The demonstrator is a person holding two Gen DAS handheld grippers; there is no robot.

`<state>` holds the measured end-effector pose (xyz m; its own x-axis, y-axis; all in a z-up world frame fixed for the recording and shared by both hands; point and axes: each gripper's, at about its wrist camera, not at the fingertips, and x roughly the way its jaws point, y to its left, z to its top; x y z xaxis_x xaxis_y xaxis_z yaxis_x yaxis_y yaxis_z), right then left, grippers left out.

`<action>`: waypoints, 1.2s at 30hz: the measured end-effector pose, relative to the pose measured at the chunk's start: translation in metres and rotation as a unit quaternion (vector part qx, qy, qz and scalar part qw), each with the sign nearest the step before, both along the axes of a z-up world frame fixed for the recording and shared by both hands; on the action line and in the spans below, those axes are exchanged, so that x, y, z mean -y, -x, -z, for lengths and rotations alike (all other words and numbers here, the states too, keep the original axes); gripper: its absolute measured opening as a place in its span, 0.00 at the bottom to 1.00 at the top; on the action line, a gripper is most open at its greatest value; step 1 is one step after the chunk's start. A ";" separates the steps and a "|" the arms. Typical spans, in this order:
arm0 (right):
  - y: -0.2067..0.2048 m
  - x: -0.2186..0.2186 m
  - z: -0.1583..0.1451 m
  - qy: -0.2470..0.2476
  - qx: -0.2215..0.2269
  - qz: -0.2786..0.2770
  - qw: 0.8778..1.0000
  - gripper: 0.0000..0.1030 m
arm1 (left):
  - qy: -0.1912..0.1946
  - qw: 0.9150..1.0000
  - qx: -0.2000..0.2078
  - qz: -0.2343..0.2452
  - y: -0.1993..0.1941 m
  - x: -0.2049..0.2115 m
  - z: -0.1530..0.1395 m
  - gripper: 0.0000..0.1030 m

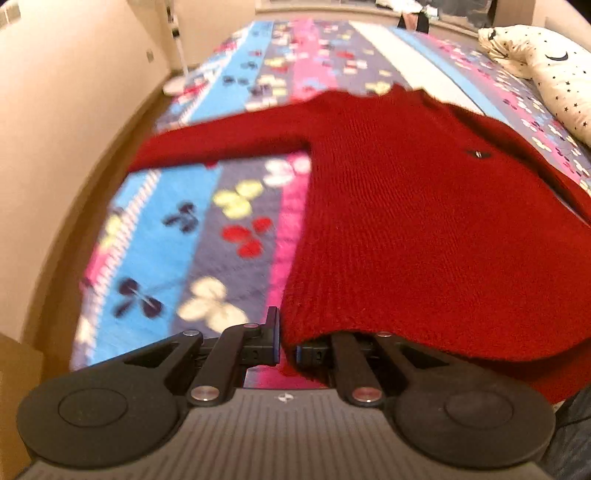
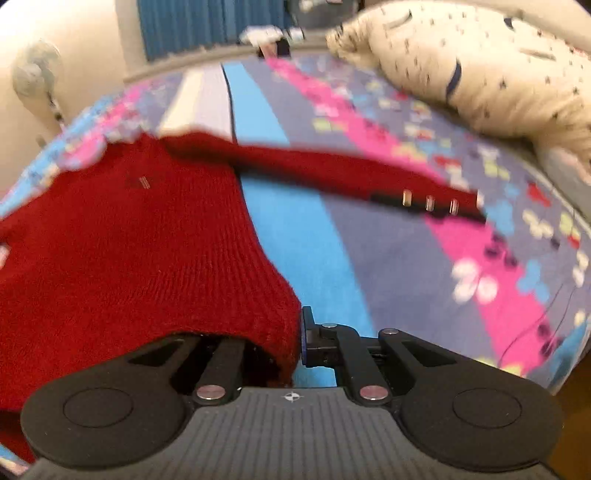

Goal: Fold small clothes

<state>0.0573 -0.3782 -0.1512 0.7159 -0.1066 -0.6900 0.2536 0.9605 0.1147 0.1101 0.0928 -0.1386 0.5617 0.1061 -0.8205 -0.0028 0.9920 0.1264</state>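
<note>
A small red knitted sweater [image 1: 406, 206] lies spread on a striped bedspread [image 1: 229, 221] with butterfly prints, its sleeves stretched out to both sides. My left gripper [image 1: 286, 343] is shut on the sweater's hem at its left bottom corner, and the knit drapes over the right finger. In the right wrist view the same sweater [image 2: 129, 251] fills the left half. My right gripper [image 2: 297, 343] is shut on the hem's right bottom corner, with the cloth covering its left finger. One sleeve [image 2: 332, 170] with a dark buttoned cuff [image 2: 428, 205] reaches right. Both hem corners hang lifted off the bed.
A cream pillow [image 1: 546, 74] with star prints, the same pillow [image 2: 480, 74] in the right wrist view, lies at the bed's far right. A beige wall [image 1: 74, 92] runs along the bed's left side, with a white stand [image 1: 177, 66] by it. Blue curtains [image 2: 207, 26] hang beyond the bed.
</note>
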 end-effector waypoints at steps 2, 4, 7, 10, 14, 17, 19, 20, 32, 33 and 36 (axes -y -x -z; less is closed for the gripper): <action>0.006 0.007 -0.017 -0.009 0.009 0.001 1.000 0.08 | -0.028 0.999 0.012 0.014 0.003 0.002 -0.001 0.08; 0.006 0.013 -0.009 -0.014 -0.012 0.006 1.000 0.08 | -0.044 0.999 -0.005 0.027 0.010 0.003 0.016 0.09; -0.002 0.015 0.038 -0.018 -0.094 0.016 0.995 0.08 | -0.070 0.994 -0.065 0.045 0.016 0.014 0.062 0.09; -0.008 0.008 0.082 -0.008 -0.161 0.019 0.987 0.08 | -0.097 0.986 -0.120 0.069 0.020 0.025 0.101 0.09; -0.008 0.008 0.081 -0.013 -0.150 0.031 0.988 0.08 | -0.102 0.985 -0.114 0.084 0.024 0.024 0.096 0.10; -0.006 0.012 0.076 -0.015 -0.147 0.028 0.989 0.13 | -0.084 0.987 -0.117 0.076 0.023 0.015 0.091 0.21; -0.003 0.016 0.076 -0.015 -0.155 0.036 0.987 0.37 | -0.075 0.988 -0.111 0.077 0.027 0.014 0.087 0.33; 0.001 0.017 0.074 -0.015 -0.157 0.039 0.987 0.41 | -0.067 0.989 -0.106 0.085 0.030 0.011 0.084 0.35; 0.051 -0.019 -0.008 0.095 -0.081 0.001 0.992 0.76 | -0.019 0.990 -0.095 0.103 0.055 -0.031 0.042 0.86; 0.044 -0.023 -0.007 0.088 -0.071 -0.007 0.994 0.77 | -0.013 0.993 -0.086 0.079 0.045 -0.030 0.043 0.86; 0.007 -0.031 0.017 0.053 -0.073 -0.017 0.996 0.74 | 0.014 0.995 -0.084 0.053 0.019 -0.020 0.056 0.87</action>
